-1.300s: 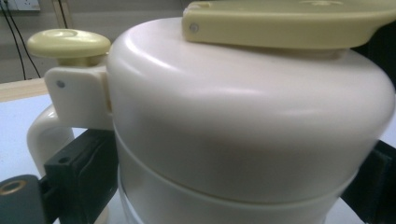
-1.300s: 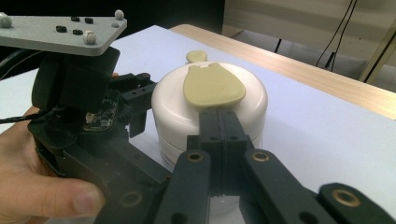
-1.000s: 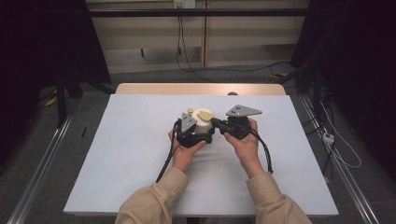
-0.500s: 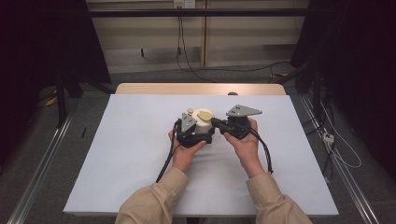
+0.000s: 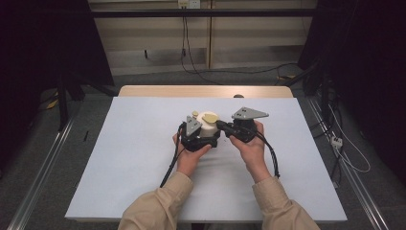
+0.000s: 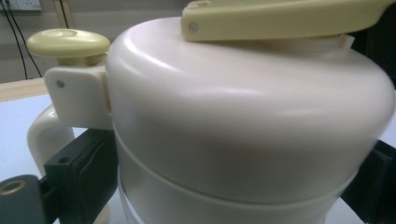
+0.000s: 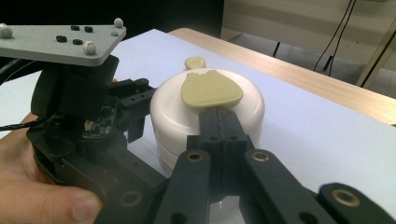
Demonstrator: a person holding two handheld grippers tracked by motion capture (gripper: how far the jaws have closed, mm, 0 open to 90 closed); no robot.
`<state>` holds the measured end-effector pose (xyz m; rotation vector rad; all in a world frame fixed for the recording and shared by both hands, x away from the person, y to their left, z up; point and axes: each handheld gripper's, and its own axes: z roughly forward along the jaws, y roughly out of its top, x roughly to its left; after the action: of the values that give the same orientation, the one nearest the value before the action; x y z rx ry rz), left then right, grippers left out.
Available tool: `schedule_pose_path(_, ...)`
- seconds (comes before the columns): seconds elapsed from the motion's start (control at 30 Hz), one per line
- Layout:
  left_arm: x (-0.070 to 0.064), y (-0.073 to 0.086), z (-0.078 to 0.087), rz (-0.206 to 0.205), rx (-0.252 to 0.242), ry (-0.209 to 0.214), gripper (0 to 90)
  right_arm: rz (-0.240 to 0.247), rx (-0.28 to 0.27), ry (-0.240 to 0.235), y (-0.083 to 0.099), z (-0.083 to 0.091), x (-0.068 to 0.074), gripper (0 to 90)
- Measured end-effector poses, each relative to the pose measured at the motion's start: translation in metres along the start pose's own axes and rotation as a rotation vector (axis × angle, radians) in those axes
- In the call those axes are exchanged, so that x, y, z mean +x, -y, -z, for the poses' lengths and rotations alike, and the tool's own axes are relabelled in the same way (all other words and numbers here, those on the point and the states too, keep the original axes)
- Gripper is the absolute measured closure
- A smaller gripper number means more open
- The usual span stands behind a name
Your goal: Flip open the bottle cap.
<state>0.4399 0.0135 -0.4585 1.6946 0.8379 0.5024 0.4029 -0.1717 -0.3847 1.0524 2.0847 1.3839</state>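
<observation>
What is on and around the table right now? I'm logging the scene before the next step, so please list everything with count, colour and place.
Jug: one, cream body with a pale yellow lid flap, upright at the table's middle, between the two grippers.
Jug handle: one, cream, topped by a pale yellow button, on the jug's far side.
Table cover: one, pale blue-white, spread over the table.
Table: one, light wood, its far edge bare.
Wall socket: one, white, on the far wall, dark cables hanging below.
Left gripper: one, black, jaws on either side of the jug's body.
Right gripper: one, black, jaws shut together, tips at the lid flap's near edge.
Hands: two, tan sleeves, at the near edge.
</observation>
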Motion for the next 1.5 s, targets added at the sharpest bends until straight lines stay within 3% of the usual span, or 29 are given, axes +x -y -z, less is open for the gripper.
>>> schedule_pose_path(1.5,-0.001,-0.001,0.0,0.006,0.007,-0.004,5.1,0.009,-0.03,-0.021,-0.011,-0.011,0.001,90.0)
